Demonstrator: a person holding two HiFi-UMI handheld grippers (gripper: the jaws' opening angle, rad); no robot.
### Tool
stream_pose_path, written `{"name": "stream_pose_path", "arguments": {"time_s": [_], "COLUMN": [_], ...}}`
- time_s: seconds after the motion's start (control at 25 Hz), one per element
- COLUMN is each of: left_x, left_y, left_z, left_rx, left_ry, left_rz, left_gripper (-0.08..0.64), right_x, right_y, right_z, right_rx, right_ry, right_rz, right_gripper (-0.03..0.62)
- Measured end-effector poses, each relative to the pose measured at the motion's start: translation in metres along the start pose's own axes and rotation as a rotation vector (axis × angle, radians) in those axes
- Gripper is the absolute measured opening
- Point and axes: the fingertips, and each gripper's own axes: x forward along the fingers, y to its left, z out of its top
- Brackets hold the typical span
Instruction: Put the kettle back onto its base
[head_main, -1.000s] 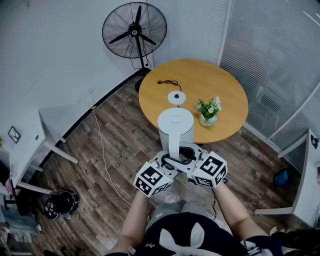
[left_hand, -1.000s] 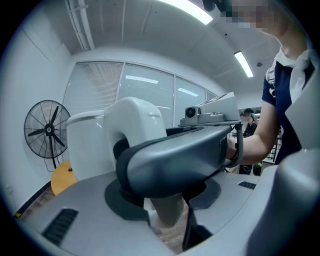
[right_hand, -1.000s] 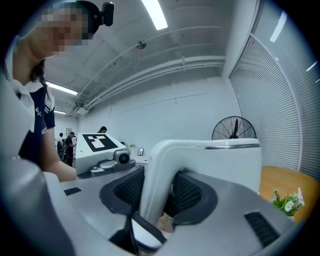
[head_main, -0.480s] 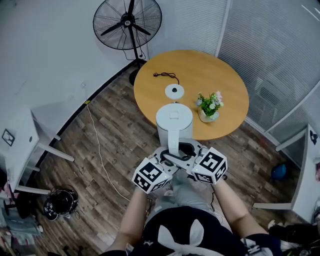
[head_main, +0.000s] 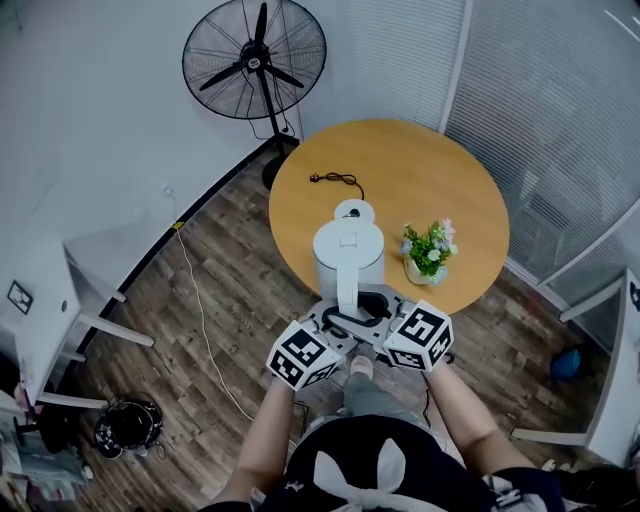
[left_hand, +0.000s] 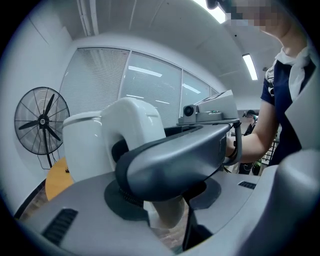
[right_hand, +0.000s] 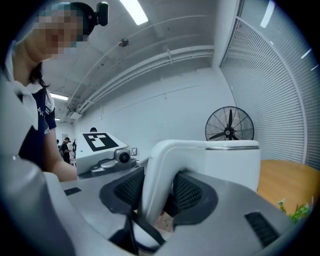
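Observation:
The white kettle (head_main: 348, 252) hangs in the air over the near edge of the round wooden table (head_main: 450, 170). Its handle (head_main: 346, 297) points back at me. My left gripper (head_main: 333, 322) and right gripper (head_main: 377, 318) are both shut on that handle from opposite sides. In the right gripper view the white handle (right_hand: 159, 175) sits squeezed between the two black ribbed pads (right_hand: 187, 192). The left gripper view shows the kettle body (left_hand: 87, 145) and the handle's lower end (left_hand: 167, 215) between the jaws. The round white base (head_main: 353, 210) lies on the table just beyond the kettle, its near edge hidden.
A black cord and plug (head_main: 336, 180) trail from the base. A small potted plant (head_main: 428, 252) stands right of the kettle. A standing fan (head_main: 255, 60) is behind the table. White desks flank the floor at left (head_main: 90, 270) and right (head_main: 620, 370).
Both grippers have carried the kettle forward over the table. The base, clear of the kettle before, now sits partly behind its top. The grip is unchanged.

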Motion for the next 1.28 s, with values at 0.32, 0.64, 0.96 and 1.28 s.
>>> {"name": "stream_pose_path", "arguments": {"time_s": [0.32, 0.64, 0.96, 1.28], "left_x": [0.037, 0.072, 0.078, 0.086], "left_y": [0.067, 0.12, 0.157, 0.202], "left_z": [0.031, 0.064, 0.073, 0.07], "left_rx": [0.027, 0.045, 0.037, 0.03], "left_ry": [-0.015, -0.033, -0.033, -0.009], "left_rz": [0.019, 0.047, 0.035, -0.036], "left_gripper": [0.184, 0.184, 0.187, 0.187], "right_x": [0.018, 0.026, 0.049, 0.081], "right_y": [-0.074, -0.137, -0.167, -0.207], "right_z": [0.027, 0.052, 0.063, 0.066], "right_rx": [-0.038, -0.07, -0.059, -0.017], "right_ry": [-0.016, -0.029, -0.032, -0.015], "right_rz": [0.006, 0.025, 0.031, -0.028], "right_gripper": [0.19, 0.19, 0.189, 0.19]}}
